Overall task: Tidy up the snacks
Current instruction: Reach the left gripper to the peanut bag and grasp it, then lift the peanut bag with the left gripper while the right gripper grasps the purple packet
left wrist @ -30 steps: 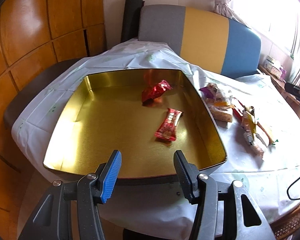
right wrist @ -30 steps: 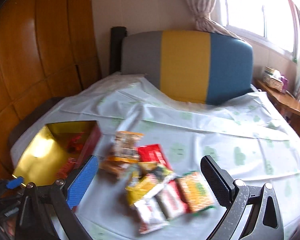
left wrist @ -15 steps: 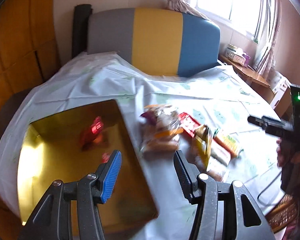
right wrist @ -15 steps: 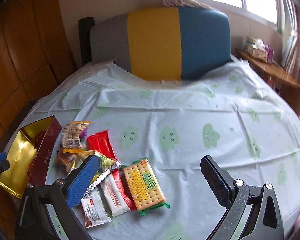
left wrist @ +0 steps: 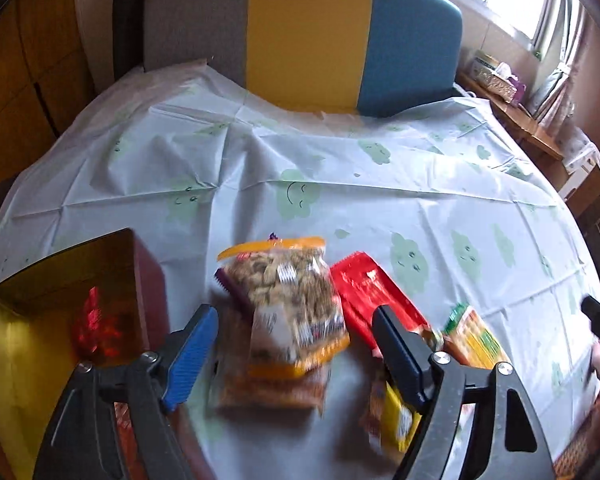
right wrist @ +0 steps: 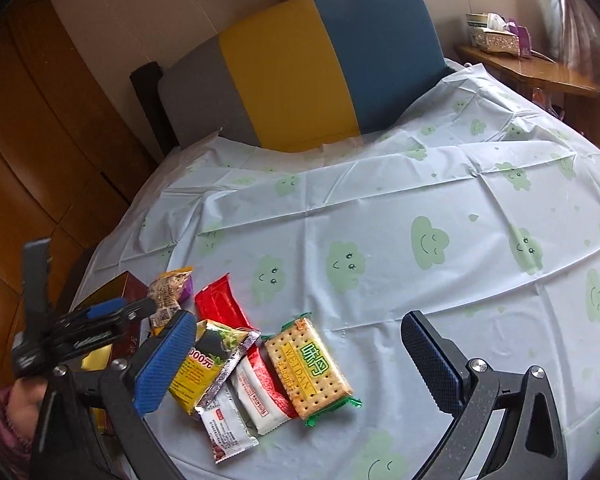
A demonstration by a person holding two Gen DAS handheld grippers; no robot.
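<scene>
A pile of snack packets lies on the cloud-print tablecloth point(left wrist: 380, 200). In the left wrist view my open left gripper point(left wrist: 296, 344) hangs just above a clear bag of nuts with orange ends point(left wrist: 292, 304), with a red packet point(left wrist: 368, 292) and a cracker pack point(left wrist: 472, 336) to its right. The gold tin point(left wrist: 40, 320) at the left holds red wrapped snacks point(left wrist: 96, 328). In the right wrist view my right gripper point(right wrist: 300, 352) is open and empty over the cracker pack point(right wrist: 308, 364), the yellow packet point(right wrist: 204, 364) and the white packets point(right wrist: 256, 388). The left gripper point(right wrist: 100, 316) shows at the left.
A grey, yellow and blue chair back point(right wrist: 300, 64) stands behind the table. A wooden sideboard with a tissue box point(right wrist: 496, 32) is at the far right. Wooden wall panels point(right wrist: 40, 140) run along the left. The cloth beyond the snacks stretches to the table's far edge.
My left gripper has swung right from over the gold tin to above the bag of nuts. My right gripper has drawn back and right, and the snack pile now sits between its fingers.
</scene>
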